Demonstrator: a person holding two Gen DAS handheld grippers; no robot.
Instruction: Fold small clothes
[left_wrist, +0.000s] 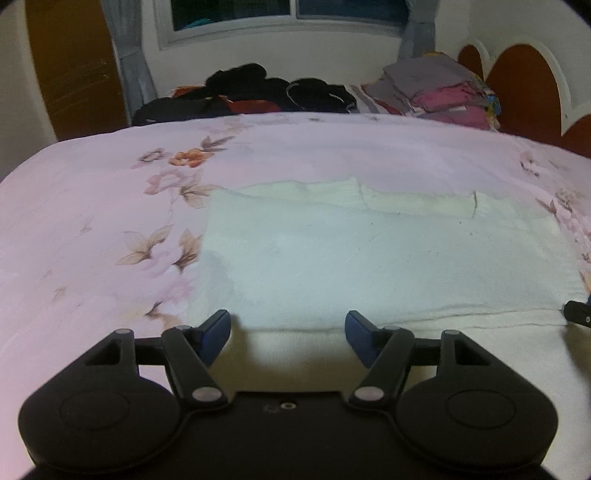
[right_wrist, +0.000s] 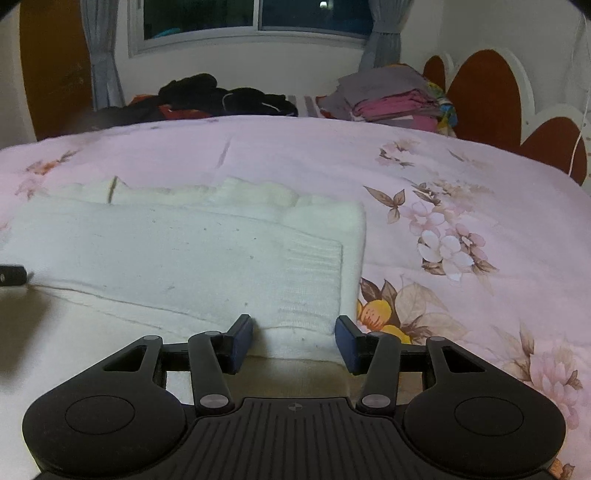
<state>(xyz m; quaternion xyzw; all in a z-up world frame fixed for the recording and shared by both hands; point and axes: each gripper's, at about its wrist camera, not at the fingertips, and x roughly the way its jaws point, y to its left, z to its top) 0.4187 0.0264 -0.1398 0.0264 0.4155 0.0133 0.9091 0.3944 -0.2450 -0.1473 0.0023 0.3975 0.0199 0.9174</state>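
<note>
- A white knitted garment (left_wrist: 369, 266) lies flat on a bed covered by a pale pink floral bedspread (left_wrist: 92, 206), partly folded into a broad rectangle with a doubled-over layer along its near side.
- The garment's far edge shows a cream ribbed band (left_wrist: 332, 194), slightly rumpled, running across its width.
- In the right wrist view a ribbed cuff-like end (right_wrist: 314, 280) lies on top of the garment, close to its right edge.
- The left tongs (left_wrist: 287, 338) hover over the near fold of the garment, blue pads (left_wrist: 216, 334) well apart with nothing gripped between them.
- The right tongs (right_wrist: 294, 341) sit over the garment's near right corner, blue pads (right_wrist: 242, 341) apart and bare; only cloth is seen below the gap.
- Each view catches a black bit of the other tongs at its edge, low over the garment.
- At the far side of the bed, a heap of dark clothes (left_wrist: 251, 92) with red patches lies on the left, well apart from the white garment.
- A stack of folded grey and pink clothes (right_wrist: 388, 99) stands at the far right, beside a brown scalloped headboard (right_wrist: 484, 99).
- A window with grey curtains (right_wrist: 251, 22) is behind the bed.
</note>
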